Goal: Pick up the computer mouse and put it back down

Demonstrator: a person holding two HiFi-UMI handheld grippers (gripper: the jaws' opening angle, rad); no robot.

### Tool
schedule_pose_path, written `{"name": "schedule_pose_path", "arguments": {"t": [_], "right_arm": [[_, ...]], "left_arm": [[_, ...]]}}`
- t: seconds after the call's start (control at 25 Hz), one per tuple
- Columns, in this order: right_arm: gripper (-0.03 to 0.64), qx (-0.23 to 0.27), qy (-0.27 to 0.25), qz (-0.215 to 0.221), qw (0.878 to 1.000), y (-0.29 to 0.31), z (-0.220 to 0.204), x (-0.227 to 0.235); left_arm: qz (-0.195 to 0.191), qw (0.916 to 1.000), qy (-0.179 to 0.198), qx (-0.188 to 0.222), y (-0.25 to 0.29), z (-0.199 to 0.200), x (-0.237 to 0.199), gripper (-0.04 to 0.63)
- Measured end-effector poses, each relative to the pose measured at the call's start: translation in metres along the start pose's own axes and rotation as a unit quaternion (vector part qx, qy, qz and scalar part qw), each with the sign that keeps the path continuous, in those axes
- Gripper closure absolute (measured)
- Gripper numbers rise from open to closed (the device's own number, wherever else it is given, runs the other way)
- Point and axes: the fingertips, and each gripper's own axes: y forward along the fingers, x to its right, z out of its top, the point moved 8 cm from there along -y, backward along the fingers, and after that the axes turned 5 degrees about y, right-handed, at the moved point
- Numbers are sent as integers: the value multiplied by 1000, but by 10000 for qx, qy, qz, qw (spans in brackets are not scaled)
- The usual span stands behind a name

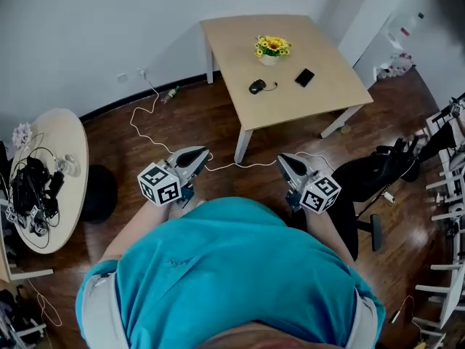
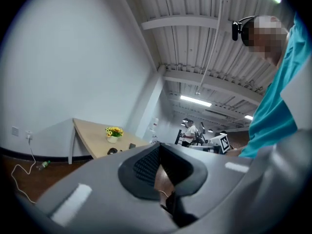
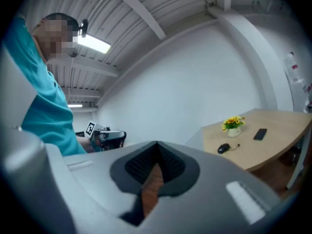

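A black computer mouse (image 1: 257, 86) lies on the light wooden table (image 1: 290, 111), far ahead of me across the floor. It shows small in the left gripper view (image 2: 112, 151) and in the right gripper view (image 3: 224, 148). My left gripper (image 1: 203, 153) and right gripper (image 1: 282, 158) are held level close in front of my body, well short of the table. Both have their jaws shut together with nothing between them, as seen on the left gripper (image 2: 159, 146) and the right gripper (image 3: 157, 144).
On the table also stand a pot of yellow flowers (image 1: 270, 48) and a black phone (image 1: 304, 77). A white cable (image 1: 145, 126) trails over the wooden floor. A round table (image 1: 62, 133) with cables is at left, a black chair (image 1: 374, 173) at right.
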Motion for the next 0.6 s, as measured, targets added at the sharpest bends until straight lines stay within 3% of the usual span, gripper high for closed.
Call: {"name": "schedule_pose_path", "arguments": {"t": [0.32,0.48,0.6], "right_arm": [[614,-57,370,23,9993,-77,-37,-4],[614,3,376,22,9993,-69,-39,-27],[614,174,383,-134,9990,-52,-38,-46]], "left_arm": [[-298,9989,201,-289,28,-16,86,589],[-355,9993,35,-67,7,-4,82,589],[-511,9985,178,-54,-13,5,67,589]]}}
